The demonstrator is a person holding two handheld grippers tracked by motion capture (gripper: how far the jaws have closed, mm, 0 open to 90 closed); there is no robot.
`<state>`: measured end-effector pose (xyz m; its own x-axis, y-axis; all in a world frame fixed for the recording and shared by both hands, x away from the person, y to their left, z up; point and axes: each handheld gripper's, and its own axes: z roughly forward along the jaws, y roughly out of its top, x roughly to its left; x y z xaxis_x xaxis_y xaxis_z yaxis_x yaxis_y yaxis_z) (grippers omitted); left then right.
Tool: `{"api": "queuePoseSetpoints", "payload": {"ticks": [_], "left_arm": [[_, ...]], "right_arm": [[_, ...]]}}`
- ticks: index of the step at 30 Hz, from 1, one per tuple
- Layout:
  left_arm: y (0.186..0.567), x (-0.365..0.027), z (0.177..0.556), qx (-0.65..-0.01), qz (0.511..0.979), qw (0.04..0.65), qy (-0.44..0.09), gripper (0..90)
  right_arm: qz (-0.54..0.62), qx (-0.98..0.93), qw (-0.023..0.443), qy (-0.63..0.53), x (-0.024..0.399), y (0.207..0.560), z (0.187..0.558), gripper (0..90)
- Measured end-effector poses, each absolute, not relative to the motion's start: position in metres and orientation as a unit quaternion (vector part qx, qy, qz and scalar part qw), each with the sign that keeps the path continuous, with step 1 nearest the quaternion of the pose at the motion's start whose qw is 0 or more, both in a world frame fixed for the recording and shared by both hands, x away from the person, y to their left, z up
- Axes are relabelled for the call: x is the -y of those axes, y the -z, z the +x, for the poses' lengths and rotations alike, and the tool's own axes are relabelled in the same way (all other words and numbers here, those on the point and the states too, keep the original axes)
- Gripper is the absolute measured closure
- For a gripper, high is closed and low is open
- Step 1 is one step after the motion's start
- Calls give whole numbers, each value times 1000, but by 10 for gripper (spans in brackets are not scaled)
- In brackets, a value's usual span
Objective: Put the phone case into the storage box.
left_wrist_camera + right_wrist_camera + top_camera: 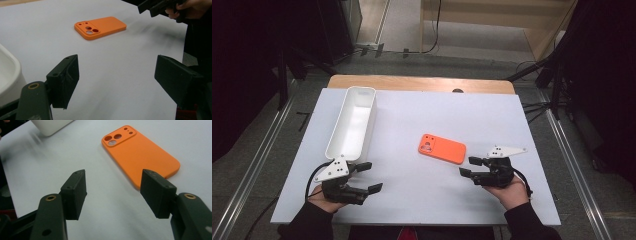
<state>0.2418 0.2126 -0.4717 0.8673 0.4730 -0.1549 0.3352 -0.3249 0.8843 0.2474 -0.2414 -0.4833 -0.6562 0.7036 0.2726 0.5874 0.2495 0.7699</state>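
An orange phone case [442, 148] lies flat on the white table top [412, 190], camera cut-outs toward the left. In the right gripper view the orange phone case [140, 155] sits just beyond my jaws, its near corner by the right pad. My right gripper [471, 167] is open with nothing between its fingers, a short way to the right of the case. My left gripper [368, 177] rests open near the front left, also holding nothing. From the left gripper view the phone case [100, 27] lies far ahead, and the right gripper [152, 6] shows at the top right.
A long white bin [352, 121] stands at the left of the table, open side up, just beyond my left gripper. The bin's corner [10, 72] shows in the left gripper view. A wooden table edge [422, 82] runs along the back.
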Motion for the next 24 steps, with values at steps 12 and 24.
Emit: {"api": "queuePoseSetpoints", "payload": {"ticks": [12, 24], "left_arm": [[472, -213, 242, -249, 812, 524, -67, 202], [472, -212, 243, -249, 811, 525, -66, 202]], "right_arm": [[395, -788, 72, -467, 255, 485, 225, 293], [401, -783, 68, -470, 262, 489, 218, 292]]}}
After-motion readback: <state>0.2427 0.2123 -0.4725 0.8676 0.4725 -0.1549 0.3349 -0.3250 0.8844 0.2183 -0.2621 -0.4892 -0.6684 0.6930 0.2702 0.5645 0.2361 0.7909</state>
